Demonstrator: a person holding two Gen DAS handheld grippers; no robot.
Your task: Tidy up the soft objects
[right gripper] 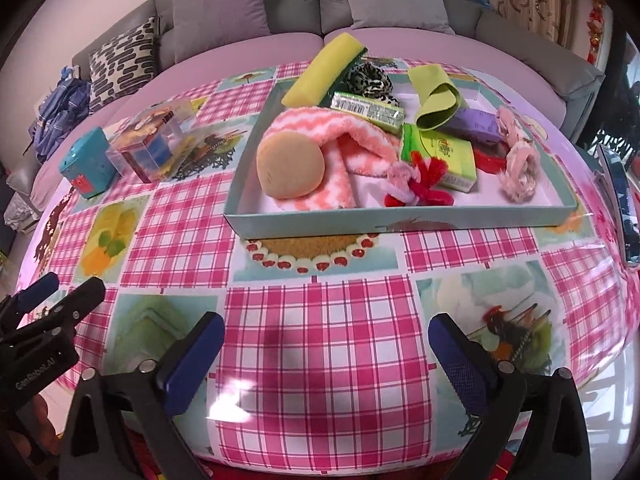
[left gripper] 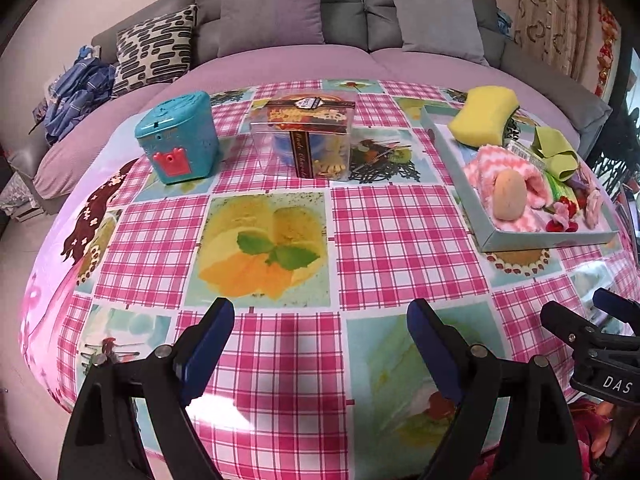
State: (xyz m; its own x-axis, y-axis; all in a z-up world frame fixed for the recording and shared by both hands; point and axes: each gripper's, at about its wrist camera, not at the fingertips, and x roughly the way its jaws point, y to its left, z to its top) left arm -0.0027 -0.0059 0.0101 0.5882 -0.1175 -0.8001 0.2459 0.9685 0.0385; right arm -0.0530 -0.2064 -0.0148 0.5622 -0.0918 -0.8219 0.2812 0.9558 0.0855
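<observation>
A shallow light-blue tray [right gripper: 320, 222] [left gripper: 544, 239] holds soft things: a yellow sponge [right gripper: 320, 74] [left gripper: 482, 110], a pink-and-white fuzzy sock [right gripper: 340, 140] [left gripper: 508, 160], a tan round puff [right gripper: 290, 170] [left gripper: 510, 196], a green cloth [right gripper: 436, 100], a leopard scrunchie [right gripper: 368, 80], a pink scrunchie [right gripper: 520, 168], red and pink pipe-cleaner pieces [right gripper: 416, 184] and small packets [right gripper: 440, 160]. My left gripper [left gripper: 320, 344] is open and empty over the near table edge. My right gripper [right gripper: 326, 360] is open and empty, in front of the tray.
A teal toy box [left gripper: 176, 140] [right gripper: 86, 168] and a clear plastic gift box [left gripper: 306, 136] [right gripper: 154, 148] stand at the far left of the checked tablecloth [left gripper: 392, 232]. A grey sofa with cushions [left gripper: 272, 8] lies behind. A shiny object [right gripper: 624, 208] sits at the right edge.
</observation>
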